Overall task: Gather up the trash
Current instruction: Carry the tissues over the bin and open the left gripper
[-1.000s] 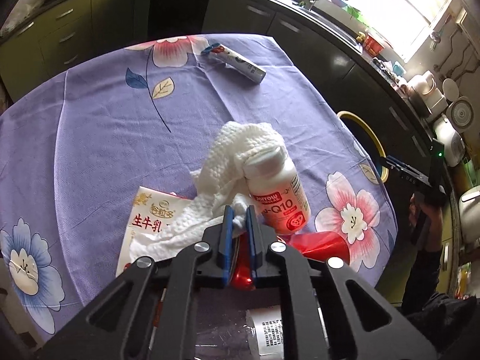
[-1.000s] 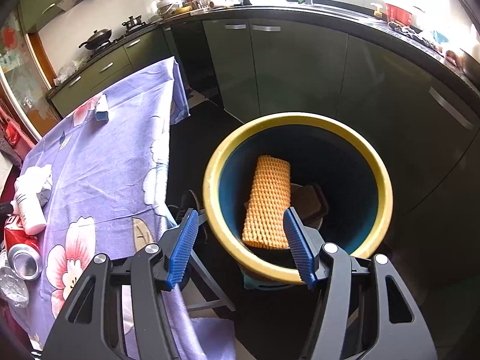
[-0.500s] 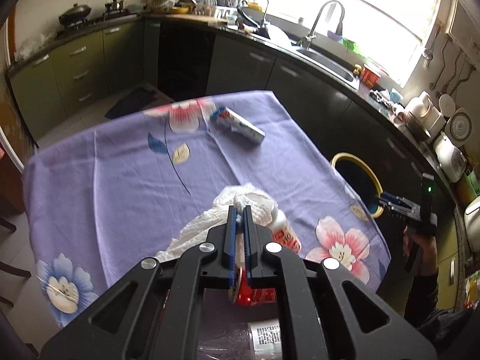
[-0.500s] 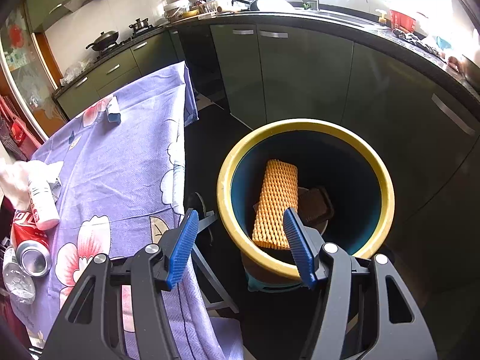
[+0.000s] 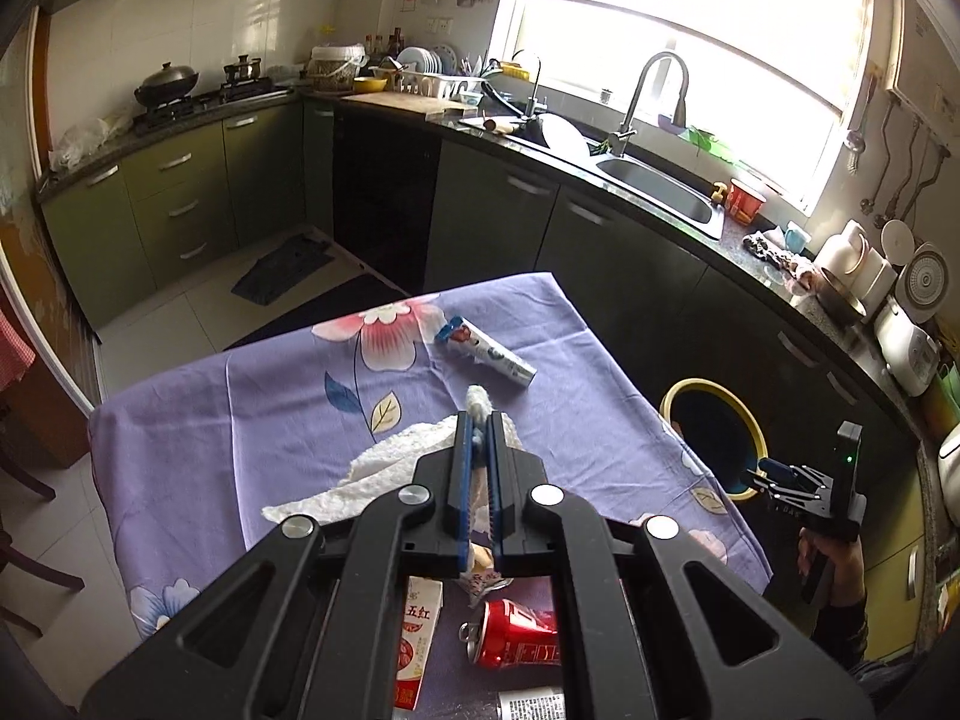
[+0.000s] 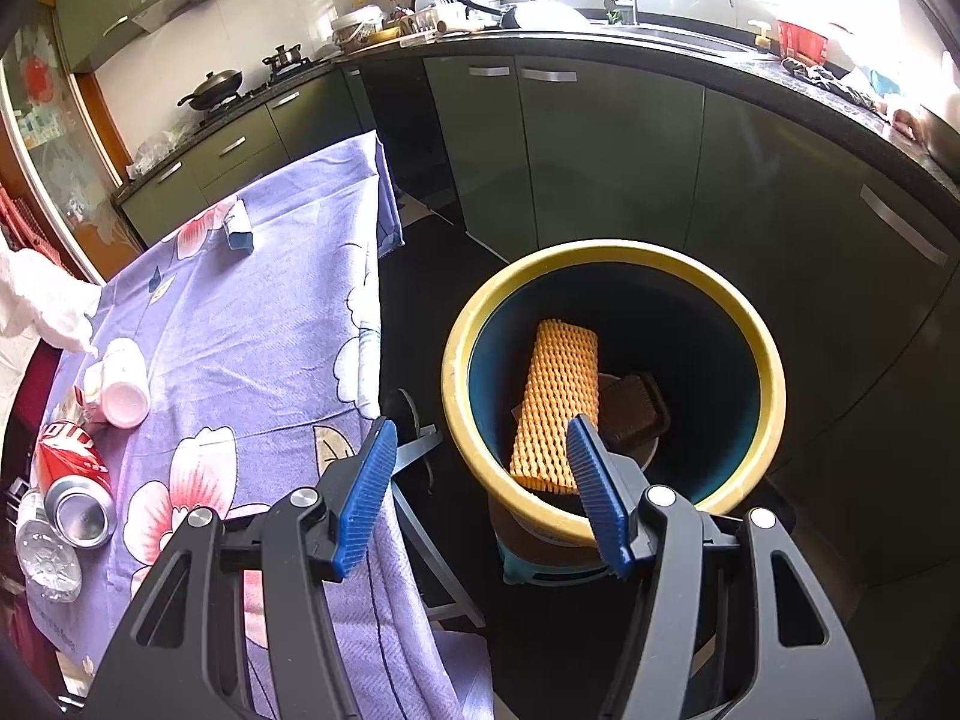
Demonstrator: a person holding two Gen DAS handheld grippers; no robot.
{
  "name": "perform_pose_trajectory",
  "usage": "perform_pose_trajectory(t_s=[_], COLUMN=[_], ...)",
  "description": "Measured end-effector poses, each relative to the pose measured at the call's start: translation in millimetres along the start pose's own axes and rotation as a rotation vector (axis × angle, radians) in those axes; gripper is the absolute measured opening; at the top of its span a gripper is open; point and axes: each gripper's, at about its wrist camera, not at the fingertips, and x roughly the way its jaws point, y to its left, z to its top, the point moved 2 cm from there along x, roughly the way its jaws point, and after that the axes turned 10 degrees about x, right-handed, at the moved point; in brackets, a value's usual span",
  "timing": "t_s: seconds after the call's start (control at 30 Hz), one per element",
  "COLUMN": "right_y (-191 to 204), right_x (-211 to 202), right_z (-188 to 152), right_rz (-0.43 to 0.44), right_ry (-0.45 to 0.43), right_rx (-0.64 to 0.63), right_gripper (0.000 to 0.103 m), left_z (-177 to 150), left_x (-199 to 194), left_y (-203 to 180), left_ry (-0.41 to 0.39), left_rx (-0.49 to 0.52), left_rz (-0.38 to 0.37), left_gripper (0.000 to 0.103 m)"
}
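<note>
My left gripper is shut on a white paper towel, which hangs from the fingers above the purple flowered tablecloth. The right wrist view shows the same towel lifted at the far left. Below it lie a red can, a milk carton and a white pill bottle. My right gripper is open with nothing between its fingers, just above the near rim of the yellow-rimmed bin. Inside the bin sit an orange foam net and a dark tray.
A toothpaste tube lies at the far end of the table. A crushed clear bottle rests by the can. The bin stands on the floor off the table's right side, in front of dark cabinets. A folding frame shows under the cloth.
My left gripper has risen with the paper towel, pulling it up off the pill bottle and the table. The right gripper stays open over the bin.
</note>
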Motion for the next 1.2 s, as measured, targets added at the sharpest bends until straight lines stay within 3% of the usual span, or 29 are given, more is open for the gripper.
perform_pose_trajectory(t_s=[0.33, 0.63, 1.0, 1.2], right_y=[-5, -27, -83, -114], right_x=[-15, -39, -69, -73], right_z=[-1, -2, -6, -9], right_rz=[0.007, -0.004, -0.05, -0.074], right_ry=[-0.029, -0.075, -0.139, -0.139], right_rx=[0.014, 0.048, 0.129, 0.191], right_gripper=[0.059, 0.059, 0.059, 0.059], left_z=[40, 74, 102, 104], left_x=[-21, -2, 99, 161], left_y=[-37, -117, -253, -324], left_ry=[-0.064, -0.052, 0.066, 0.135], left_rx=[0.079, 0.235, 0.416, 0.512], left_rz=[-0.026, -0.119, -0.33, -0.4], left_gripper=[0.005, 0.005, 0.005, 0.005])
